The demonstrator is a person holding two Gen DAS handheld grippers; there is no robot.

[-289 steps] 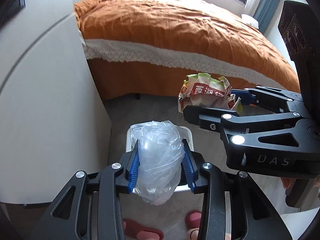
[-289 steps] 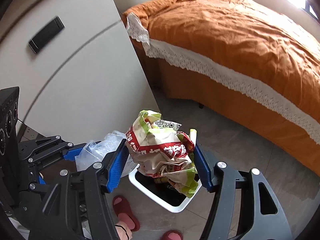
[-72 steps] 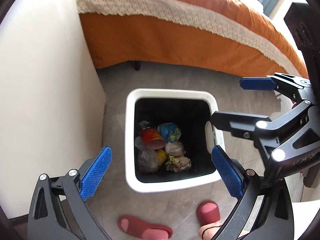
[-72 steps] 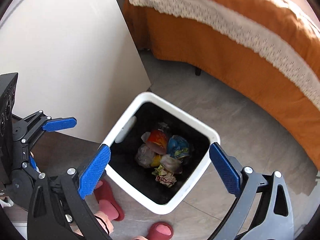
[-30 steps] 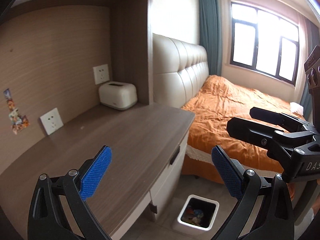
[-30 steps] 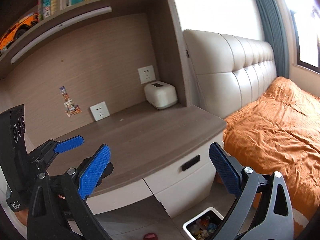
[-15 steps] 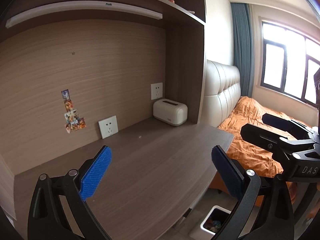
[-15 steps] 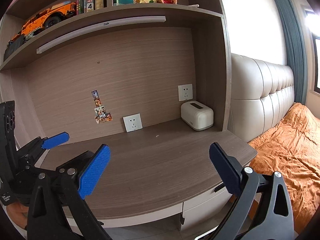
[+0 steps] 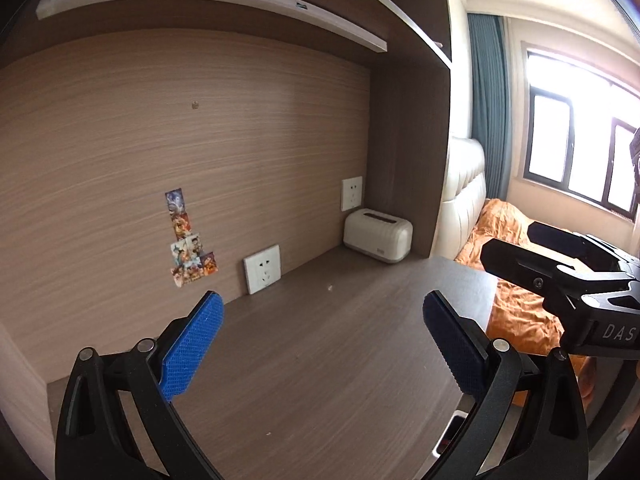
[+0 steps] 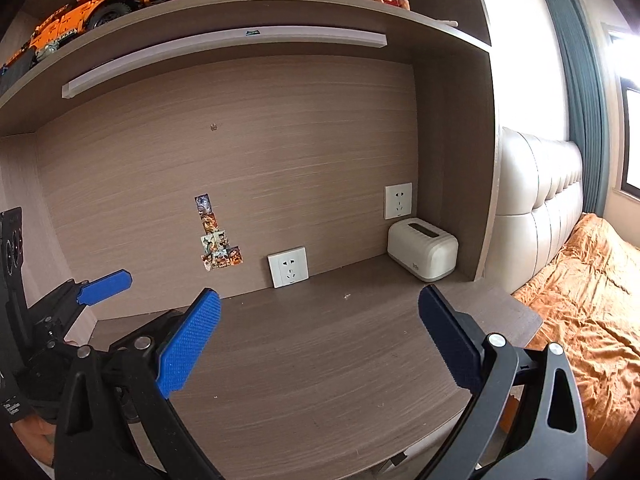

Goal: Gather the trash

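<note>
My left gripper (image 9: 322,344) is open and empty, held above the brown wooden desk (image 9: 320,380). My right gripper (image 10: 320,344) is open and empty too, over the same desk (image 10: 320,360). The right gripper also shows at the right of the left wrist view (image 9: 560,256); the left gripper shows at the left of the right wrist view (image 10: 92,286). A sliver of the white trash bin (image 9: 454,426) shows below the desk's right edge. A tiny pale speck (image 10: 347,296) lies on the desk near the back. No other trash is in view.
A white toaster-like box (image 10: 422,254) stands at the desk's back right. Wall sockets (image 10: 288,266) and stickers (image 10: 218,240) are on the back panel. A shelf above holds books and an orange toy truck (image 10: 92,0). The orange bed (image 10: 592,300) lies to the right.
Both grippers held trash over the bin, opened and dropped it in, then rose and swung up to face the desk. In the last half second the view turned slightly further left.
</note>
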